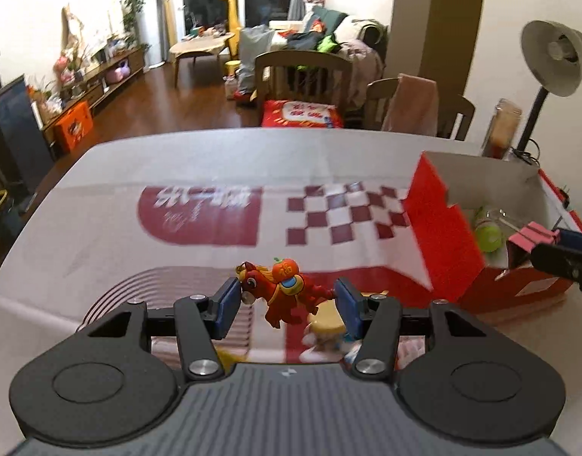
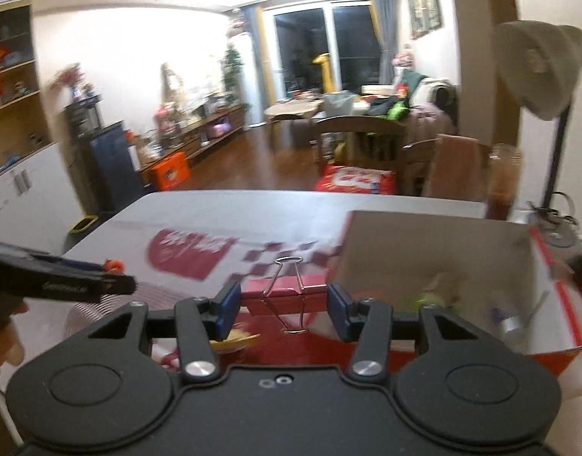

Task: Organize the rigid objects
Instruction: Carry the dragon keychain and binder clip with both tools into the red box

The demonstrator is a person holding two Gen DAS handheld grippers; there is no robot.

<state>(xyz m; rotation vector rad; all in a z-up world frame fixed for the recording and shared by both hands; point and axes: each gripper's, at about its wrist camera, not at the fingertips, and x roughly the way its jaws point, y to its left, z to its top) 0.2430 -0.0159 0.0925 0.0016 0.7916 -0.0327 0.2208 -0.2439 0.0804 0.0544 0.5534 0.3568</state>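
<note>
1. My left gripper (image 1: 287, 304) is closing its blue pads on a red toy horse (image 1: 279, 290), nose against one pad and tail end against the other; the horse is carrying a small orange on its back and is hanging clear of the table.
2. My right gripper (image 2: 283, 306) is clamping a pink binder clip (image 2: 285, 292) by its two ends, with the wire handles sticking up and down between the pads.
3. Below the left gripper, a small figure with a yellow cap (image 1: 326, 327) is lying on the cloth, partly hidden behind the right-hand pad.
4. A white cloth (image 1: 222, 159) with dark red checks and a red printed patch is covering the table.
5. A red box (image 1: 439, 224) with a white inside is sitting open on the right side of the table; a green bottle (image 1: 487, 237) is lying inside it, and other things in there are too blurred to name.
6. In the left view, the right gripper is holding the clip at the box's near edge.
7. A grey desk lamp (image 1: 555, 57) is standing behind the box.
</note>
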